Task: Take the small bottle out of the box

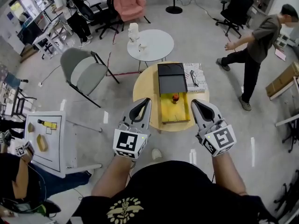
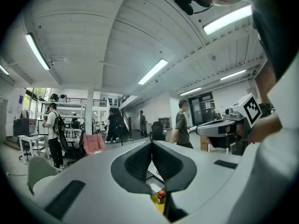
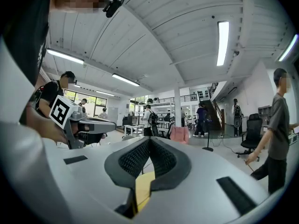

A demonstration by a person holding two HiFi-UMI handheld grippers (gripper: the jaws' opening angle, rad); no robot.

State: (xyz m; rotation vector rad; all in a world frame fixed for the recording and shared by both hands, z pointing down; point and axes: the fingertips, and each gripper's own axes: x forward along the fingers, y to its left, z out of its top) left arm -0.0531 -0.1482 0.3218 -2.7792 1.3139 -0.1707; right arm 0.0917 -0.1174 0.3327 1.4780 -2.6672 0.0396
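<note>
An open box (image 1: 175,112) with a yellow inside and a black lid (image 1: 172,78) folded back lies on the round wooden table (image 1: 142,90). The small bottle (image 1: 175,97), orange-brown with a red cap, stands upright in the box near the lid. It also shows low in the left gripper view as the bottle (image 2: 161,197). My left gripper (image 1: 145,101) hovers just left of the box, jaws shut and empty. Just right of the box my right gripper (image 1: 195,102) is also shut with nothing held. The right gripper view shows the yellow box (image 3: 143,189) below the shut right gripper (image 3: 149,140).
A book with glasses on it (image 1: 194,76) lies beside the lid. Behind stands a white round table (image 1: 154,45) with a white container (image 1: 133,31). A grey chair (image 1: 80,72) is at left, a person (image 1: 254,48) walks at right, and a white side table (image 1: 46,143) is at lower left.
</note>
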